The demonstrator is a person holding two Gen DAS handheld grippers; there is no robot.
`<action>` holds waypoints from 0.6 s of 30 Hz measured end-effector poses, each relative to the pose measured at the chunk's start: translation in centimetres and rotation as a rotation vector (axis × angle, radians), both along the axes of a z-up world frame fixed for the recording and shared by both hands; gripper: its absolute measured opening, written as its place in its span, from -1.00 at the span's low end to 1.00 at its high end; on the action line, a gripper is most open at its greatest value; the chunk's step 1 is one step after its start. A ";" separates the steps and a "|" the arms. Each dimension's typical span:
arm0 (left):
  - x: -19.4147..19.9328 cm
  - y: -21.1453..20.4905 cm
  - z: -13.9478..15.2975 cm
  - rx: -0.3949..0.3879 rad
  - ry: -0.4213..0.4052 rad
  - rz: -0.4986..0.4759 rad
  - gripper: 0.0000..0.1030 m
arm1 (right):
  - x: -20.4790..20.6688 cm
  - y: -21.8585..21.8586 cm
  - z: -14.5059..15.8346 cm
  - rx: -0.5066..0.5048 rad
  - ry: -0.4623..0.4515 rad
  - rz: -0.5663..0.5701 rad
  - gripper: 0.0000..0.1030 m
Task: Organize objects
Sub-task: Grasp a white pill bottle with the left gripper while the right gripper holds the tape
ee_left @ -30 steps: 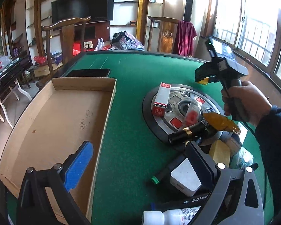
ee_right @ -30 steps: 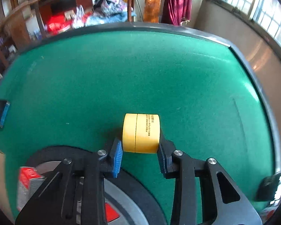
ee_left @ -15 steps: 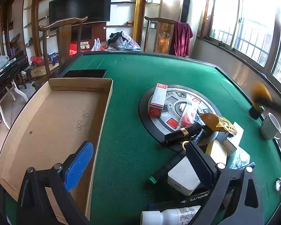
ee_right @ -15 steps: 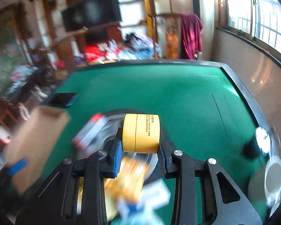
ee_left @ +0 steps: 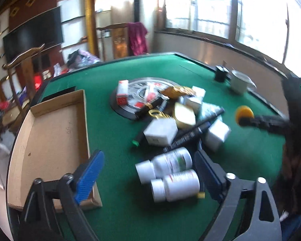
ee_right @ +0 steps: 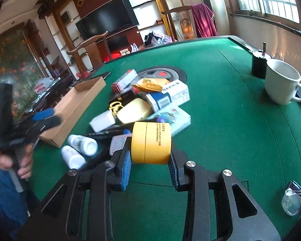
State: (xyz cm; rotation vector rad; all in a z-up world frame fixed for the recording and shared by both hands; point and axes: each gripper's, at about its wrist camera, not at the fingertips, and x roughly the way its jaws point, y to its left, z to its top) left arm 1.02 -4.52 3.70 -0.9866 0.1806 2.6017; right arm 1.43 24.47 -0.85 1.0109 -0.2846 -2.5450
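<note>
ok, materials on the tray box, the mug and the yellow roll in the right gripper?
Tray box: looks like plain brown cardboard, matte, with folded walls and raw edges.
Mug: probably glazed ceramic, off-white with a soft sheen and thick rim.
Yellow roll: seems to be paper masking tape, matte, with printed text and a seam as if two rolls; held by the right gripper.

Windows: bright panes (ee_left: 256,26) glare on your right.
Wall: your dark television (ee_right: 107,23) hangs among shelves.
Furniture: wooden chair (ee_right: 90,48) beyond your green table (ee_right: 220,108).
</note>
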 end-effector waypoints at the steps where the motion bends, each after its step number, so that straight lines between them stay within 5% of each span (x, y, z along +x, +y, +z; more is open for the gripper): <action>1: 0.5 0.3 -0.3 -0.034 -0.003 -0.035 0.46 | -0.2 0.3 -0.4 -0.045 -0.018 0.011 -0.39; 11: 1.5 3.6 -1.9 -0.263 -0.020 -0.341 0.43 | -0.8 0.2 -0.4 -0.099 -0.035 0.033 -0.39; 16: 0.4 4.4 -3.7 -0.329 -0.119 -0.449 -0.06 | -1.1 0.2 -0.5 -0.104 -0.051 0.033 -0.39; 18: 0.5 4.9 -4.2 -0.368 -0.120 -0.475 -0.09 | -1.1 0.1 -0.6 -0.102 -0.053 0.034 -0.39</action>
